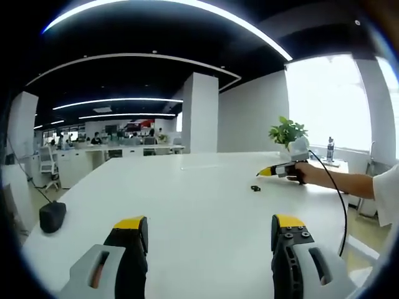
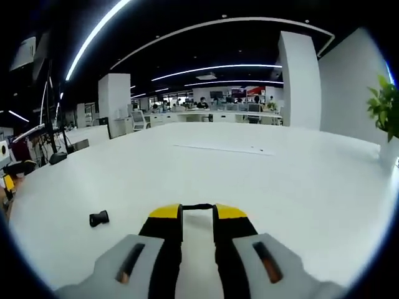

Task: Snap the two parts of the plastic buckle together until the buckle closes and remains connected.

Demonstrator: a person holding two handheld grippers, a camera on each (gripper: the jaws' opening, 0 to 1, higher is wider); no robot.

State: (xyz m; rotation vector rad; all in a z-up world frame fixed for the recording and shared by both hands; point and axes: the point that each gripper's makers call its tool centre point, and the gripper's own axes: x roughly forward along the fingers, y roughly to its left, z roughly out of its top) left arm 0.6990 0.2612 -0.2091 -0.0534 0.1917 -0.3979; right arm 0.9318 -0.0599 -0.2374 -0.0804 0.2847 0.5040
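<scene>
Two tongs: left tongs (image 1: 209, 232), right tongs (image 2: 197, 217). One white worktop (image 1: 206, 193). Two buckle pieces: one thin black piece (image 2: 197, 206) between the right tongs' yellow tips, one small black piece (image 2: 98, 218) lying loose on the worktop. One potted plant (image 1: 287, 133). One bottle (image 1: 330, 149). One dark puck-shaped thing (image 1: 52, 216) at the worktop's edge. Two white pillars.

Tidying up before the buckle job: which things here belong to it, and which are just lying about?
Job:
- buckle part between the right gripper jaws
- second buckle part on the table
- left gripper, open

Lying about:
- potted plant
- bottle
- black mouse
</scene>
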